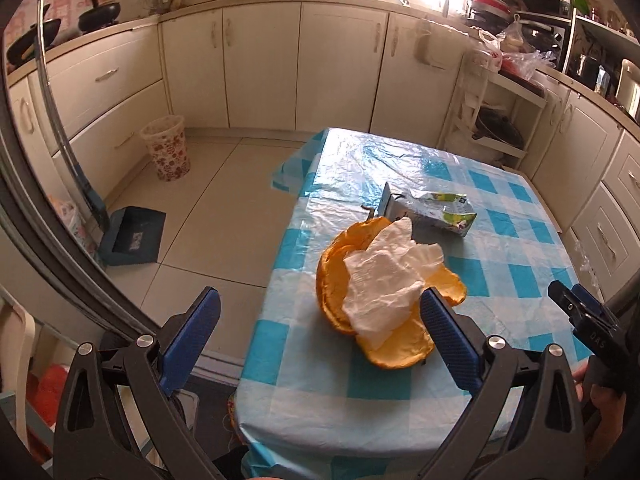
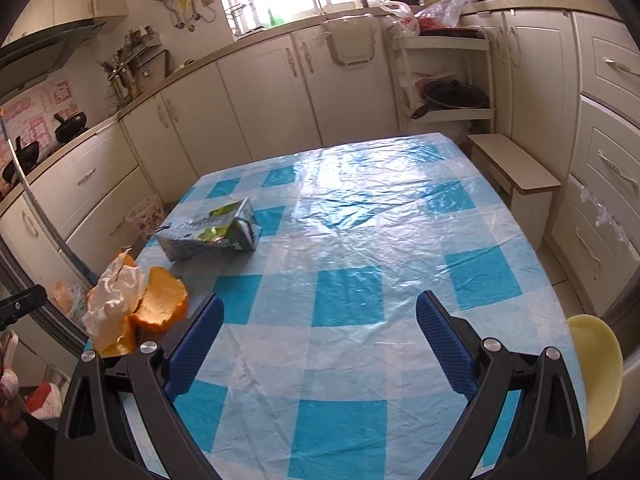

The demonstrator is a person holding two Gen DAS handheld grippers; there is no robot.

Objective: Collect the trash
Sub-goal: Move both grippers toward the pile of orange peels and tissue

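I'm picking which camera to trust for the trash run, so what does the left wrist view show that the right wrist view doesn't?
Only the left wrist view shows the dustpan on the floor and the whole floral wastebasket. Only the right wrist view shows the yellow chair and small bench. Both show the orange peel holding a crumpled tissue, the flattened carton, the checked tablecloth, and open grippers.

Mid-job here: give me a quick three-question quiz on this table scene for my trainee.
1. True or false: the left tongs are shut on the orange peel.
2. What lies on top of the peel?
3. Which lies farther from the tongs: A) crushed carton B) peel?

Key:
1. False; both the left and the right tongs are open and empty.
2. A crumpled white tissue.
3. A.
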